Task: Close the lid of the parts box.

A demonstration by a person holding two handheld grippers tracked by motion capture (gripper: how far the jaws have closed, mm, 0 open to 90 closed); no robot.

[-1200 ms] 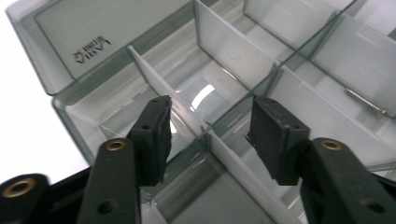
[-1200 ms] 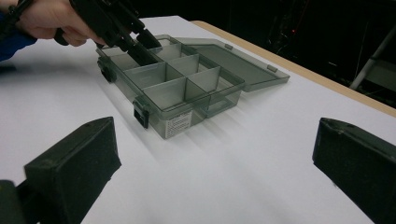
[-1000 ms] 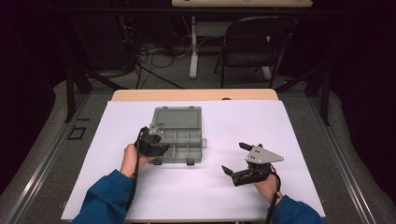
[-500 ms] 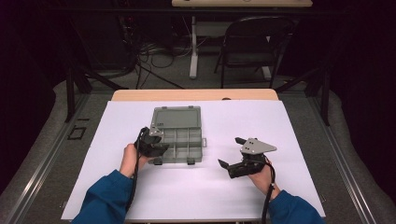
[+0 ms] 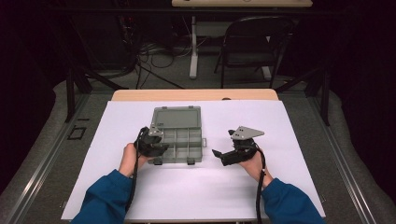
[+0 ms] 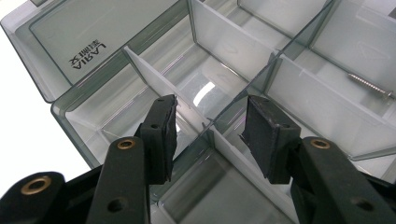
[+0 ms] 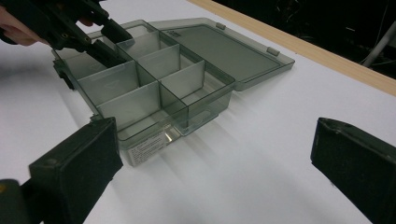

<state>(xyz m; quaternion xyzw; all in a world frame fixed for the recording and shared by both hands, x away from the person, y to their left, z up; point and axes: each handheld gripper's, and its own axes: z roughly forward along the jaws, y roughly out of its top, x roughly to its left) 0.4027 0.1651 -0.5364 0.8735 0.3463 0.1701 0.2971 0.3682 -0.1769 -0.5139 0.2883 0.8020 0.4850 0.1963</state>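
A dark room is surrounding the table [image 5: 196, 196], whose white sheet is covering all but a strip of wood at the far edge. Beyond it a folding chair [image 5: 254, 44] is standing near a pale table leg, with cables lying tangled on the grey floor.

The compartment box [image 5: 180, 137], smoky clear plastic, is sitting open on the sheet left of centre, its lid [image 7: 224, 46] lying flat behind it. The right gripper [image 5: 223, 150] is hovering just beside the box's right side, jaws spread wide with nothing between them. The left gripper [image 6: 210, 135] is dipping into the box's near-left corner, jaws partly apart and straddling a divider wall [image 6: 161, 86] without pressing it. A small screw [image 6: 371, 85] is lying in a neighbouring compartment.
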